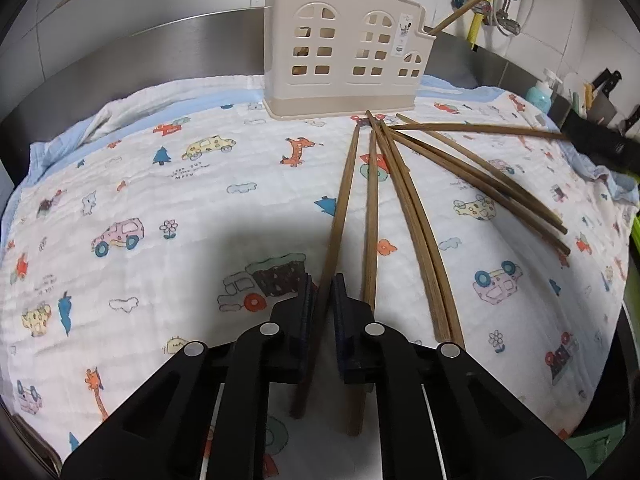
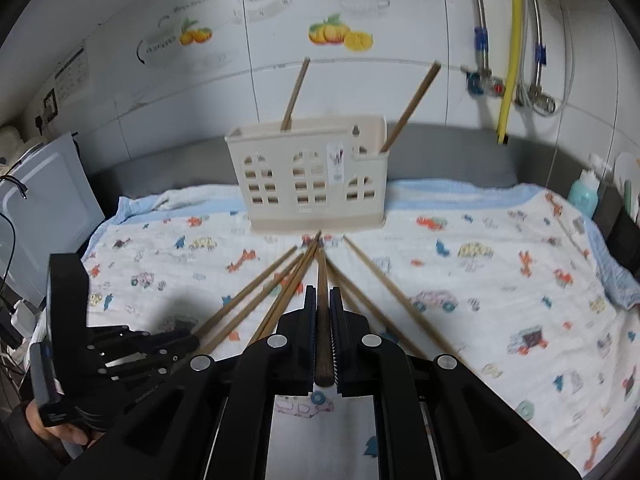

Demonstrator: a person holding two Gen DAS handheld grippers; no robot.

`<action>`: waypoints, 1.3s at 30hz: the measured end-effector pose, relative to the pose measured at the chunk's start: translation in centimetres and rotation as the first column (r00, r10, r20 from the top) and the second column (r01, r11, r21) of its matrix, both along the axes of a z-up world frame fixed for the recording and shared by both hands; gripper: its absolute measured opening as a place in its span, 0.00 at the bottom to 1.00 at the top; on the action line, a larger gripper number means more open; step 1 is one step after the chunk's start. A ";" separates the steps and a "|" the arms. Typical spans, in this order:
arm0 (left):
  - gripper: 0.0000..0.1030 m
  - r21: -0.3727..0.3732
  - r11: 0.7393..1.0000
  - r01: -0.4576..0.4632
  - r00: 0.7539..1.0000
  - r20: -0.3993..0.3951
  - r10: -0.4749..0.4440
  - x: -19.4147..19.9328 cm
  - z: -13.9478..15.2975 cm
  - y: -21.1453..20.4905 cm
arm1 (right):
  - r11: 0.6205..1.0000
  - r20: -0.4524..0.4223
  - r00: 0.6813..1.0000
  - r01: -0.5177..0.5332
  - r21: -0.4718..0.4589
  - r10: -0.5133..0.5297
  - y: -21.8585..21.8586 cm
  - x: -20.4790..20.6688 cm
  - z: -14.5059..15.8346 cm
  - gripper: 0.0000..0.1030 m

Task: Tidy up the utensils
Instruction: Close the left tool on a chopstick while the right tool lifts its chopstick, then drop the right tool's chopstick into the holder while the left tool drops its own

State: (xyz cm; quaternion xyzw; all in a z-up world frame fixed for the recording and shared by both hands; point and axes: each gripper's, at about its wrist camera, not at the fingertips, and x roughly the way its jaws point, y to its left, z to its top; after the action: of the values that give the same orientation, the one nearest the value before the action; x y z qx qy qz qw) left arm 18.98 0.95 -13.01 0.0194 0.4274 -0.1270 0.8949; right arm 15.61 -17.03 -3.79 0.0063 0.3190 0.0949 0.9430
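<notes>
A: We're clamping one chopstick (image 1: 340,216) w/ the left hand-held gripper (image 1: 320,300), near its thick end; the tip's pointing at the holder (image 1: 344,52).

B: The right hand-held gripper (image 2: 322,312) is clenching another chopstick (image 2: 321,276) the same way. Rest are lying fanned on the cloth (image 1: 160,200) in front of the holder. Prob. light, stiff, slick wood – we're thinking mid-to-thick end grips best.

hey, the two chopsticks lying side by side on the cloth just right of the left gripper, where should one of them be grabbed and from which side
Grip the chopstick pair at its thick near end, coming from above with fingers straddling one stick. They lie flat on the cloth, tips toward the holder, so only the sides are free. They look touching, so nudging one apart first may help.
</notes>
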 end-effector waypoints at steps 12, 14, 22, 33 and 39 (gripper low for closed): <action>0.06 -0.086 0.996 0.002 0.998 0.056 0.003 -0.8 4.5 0.8 | 0.999 0.051 0.998 -0.044 0.006 0.044 -2.0 -0.4 4.3 0.06; 0.05 -0.096 0.995 0.006 0.996 0.086 0.002 -1.0 5.9 1.0 | 0.998 0.049 0.997 -0.054 0.010 0.054 -2.3 -0.3 4.8 0.06; 0.05 -0.120 0.993 0.022 0.988 0.155 -0.003 -0.5 9.9 1.1 | 0.992 0.040 0.992 -0.124 0.036 0.123 -3.1 0.8 7.4 0.06; 0.05 -0.075 0.996 0.049 0.974 0.225 -0.031 2.0 15.1 -0.2 | 0.983 0.083 0.980 -0.182 0.017 0.180 -4.2 5.0 13.6 0.06; 0.05 -0.033 0.997 0.065 0.961 0.271 -0.053 3.4 18.0 -1.2 | 0.985 0.116 0.978 -0.171 -0.021 0.172 -4.3 8.5 16.6 0.06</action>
State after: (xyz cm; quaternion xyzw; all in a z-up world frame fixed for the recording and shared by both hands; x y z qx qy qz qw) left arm 22.33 -0.25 4.99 0.0306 0.2981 -0.1587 0.9408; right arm 24.13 -21.37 12.85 -0.0320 0.2630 0.1743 0.9484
